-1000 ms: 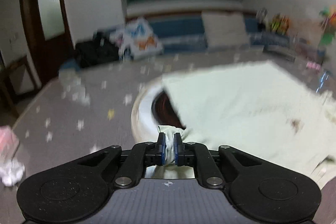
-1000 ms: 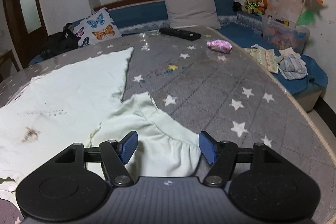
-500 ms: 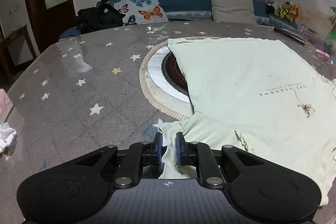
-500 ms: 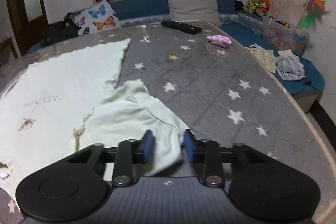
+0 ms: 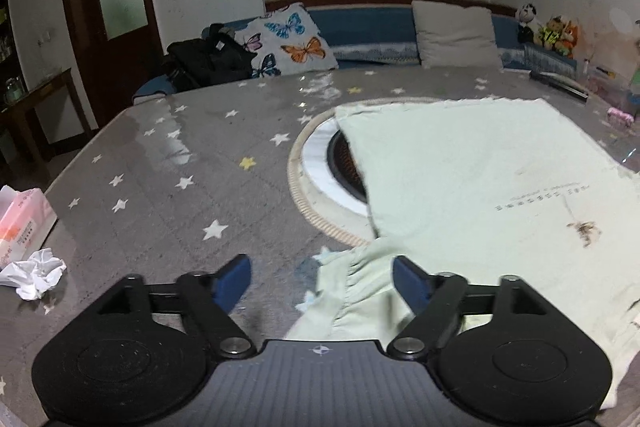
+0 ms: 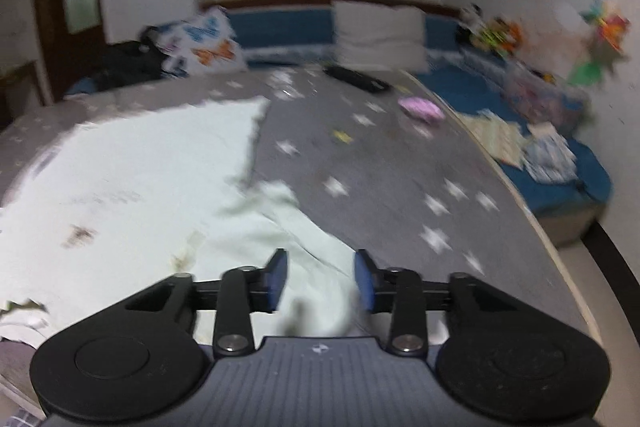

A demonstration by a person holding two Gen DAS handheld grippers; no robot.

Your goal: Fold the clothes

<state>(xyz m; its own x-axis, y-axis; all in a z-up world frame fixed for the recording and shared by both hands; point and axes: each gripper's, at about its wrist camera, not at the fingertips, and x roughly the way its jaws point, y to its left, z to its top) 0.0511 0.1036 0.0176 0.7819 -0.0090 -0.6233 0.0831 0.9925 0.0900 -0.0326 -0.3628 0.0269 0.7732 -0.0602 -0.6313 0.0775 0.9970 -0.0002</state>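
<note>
My left gripper (image 5: 320,277) has just opened wide, releasing the sleeve (image 5: 356,291) it pinched earlier. My right gripper (image 6: 320,277) has also parted, pads off the cloth. The pale shirt (image 5: 472,163) lies flat on the surface (image 5: 192,163); this placement looks finished.

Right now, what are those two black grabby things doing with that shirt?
A person is folding a pale green T-shirt spread on the star-patterned table. The left gripper has just opened wide, letting go of one sleeve. The right gripper has been opening too, over the other sleeve; that picture is blurred, so contact is unclear.
</note>
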